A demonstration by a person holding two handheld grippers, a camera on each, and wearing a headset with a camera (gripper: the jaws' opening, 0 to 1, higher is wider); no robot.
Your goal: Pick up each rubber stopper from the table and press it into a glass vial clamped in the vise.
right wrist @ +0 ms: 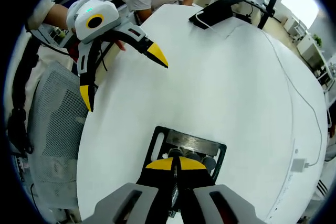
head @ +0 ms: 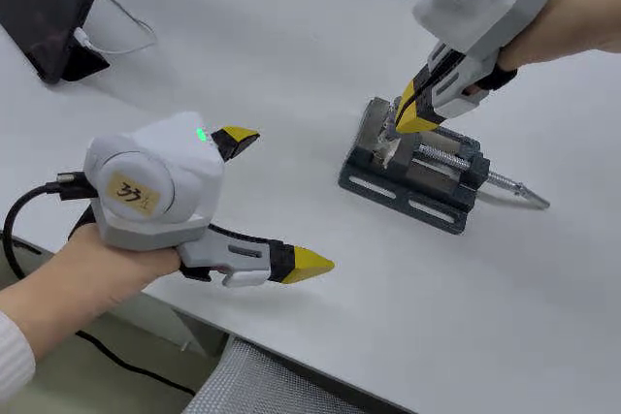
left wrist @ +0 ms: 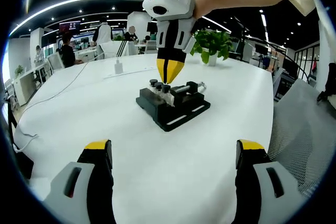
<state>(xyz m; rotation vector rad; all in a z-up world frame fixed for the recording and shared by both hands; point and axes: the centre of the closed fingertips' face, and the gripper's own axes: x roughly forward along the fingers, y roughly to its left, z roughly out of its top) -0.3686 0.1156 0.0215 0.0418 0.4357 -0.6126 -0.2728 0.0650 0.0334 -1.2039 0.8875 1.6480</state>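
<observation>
Head view: left gripper (head: 275,198) low over the white tabletop (head: 291,65), fingers spread wide and empty. Right gripper (head: 412,123) directly above the vise (head: 427,191), fingers clenched together. Left gripper view: vials (left wrist: 159,88) with dark stoppers (left wrist: 153,82) stand clamped in the vise. Right gripper view: closed tips sit over the vials.

Tan sticker (head: 133,194) on the left gripper (head: 275,197) reads "33"

vise (head: 408,193): dark matt metal (screw (head: 509,186) bright steel) | table (head: 291,65): smooth white
</observation>
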